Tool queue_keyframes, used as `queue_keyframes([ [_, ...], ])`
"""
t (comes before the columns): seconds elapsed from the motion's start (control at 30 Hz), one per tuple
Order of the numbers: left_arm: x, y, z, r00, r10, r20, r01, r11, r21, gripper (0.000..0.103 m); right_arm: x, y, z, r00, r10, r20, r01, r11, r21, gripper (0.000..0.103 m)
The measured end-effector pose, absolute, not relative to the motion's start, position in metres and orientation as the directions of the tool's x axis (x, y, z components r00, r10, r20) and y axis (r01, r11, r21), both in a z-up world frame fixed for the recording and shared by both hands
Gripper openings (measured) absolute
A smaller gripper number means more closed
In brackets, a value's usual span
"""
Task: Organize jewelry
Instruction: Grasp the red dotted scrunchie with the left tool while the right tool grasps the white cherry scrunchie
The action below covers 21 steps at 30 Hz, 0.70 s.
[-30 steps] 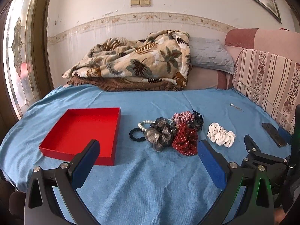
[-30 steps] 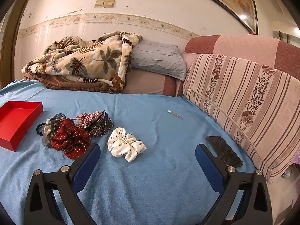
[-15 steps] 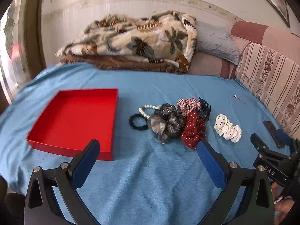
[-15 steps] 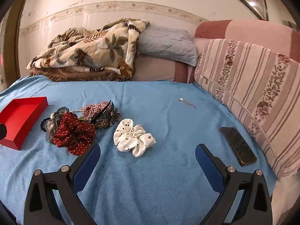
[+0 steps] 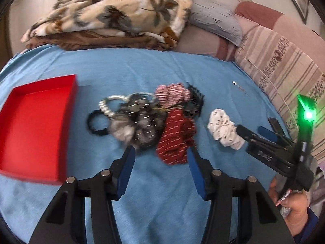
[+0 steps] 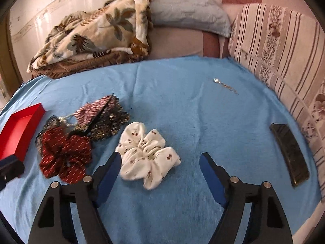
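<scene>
Scrunchies lie heaped mid-bed on the blue sheet (image 6: pixel 182 105): the red dotted scrunchie (image 5: pixel 175 136) sits just beyond the left gripper (image 5: pixel 160 156), whose jaws have just been closing yet stand apart on nothing. The right gripper (image 6: pixel 160 160), also narrowing, tilts down around the white scrunchie (image 6: pixel 146 156) without pressing it. The red tray (image 5: pixel 34 122) holds nothing; motion blur smears the heap.

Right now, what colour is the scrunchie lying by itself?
The lone scrunchie is white with small dark red spots, clearest in the right wrist view.
</scene>
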<state>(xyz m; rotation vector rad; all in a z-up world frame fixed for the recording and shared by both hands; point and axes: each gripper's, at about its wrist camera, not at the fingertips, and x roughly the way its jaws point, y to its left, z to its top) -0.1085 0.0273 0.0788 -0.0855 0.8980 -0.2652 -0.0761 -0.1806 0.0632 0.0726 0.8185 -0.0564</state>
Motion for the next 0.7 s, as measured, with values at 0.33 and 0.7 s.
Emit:
queue_keyframes([
  [0.33,-0.067,-0.007,0.058,0.531,-0.294,-0.795,0.246,0.951,-0.188,0.052,-0.058,-0.194,0.041,0.611,0.052,-0.79,0.095,0.986,0.138,0.074],
  [0.7,-0.067,-0.011,0.058,0.511,-0.308,-0.802,0.25,0.946,-0.204,0.007,-0.057,-0.19,0.037,0.601,0.066,-0.797,0.073,0.988,0.137,0.017],
])
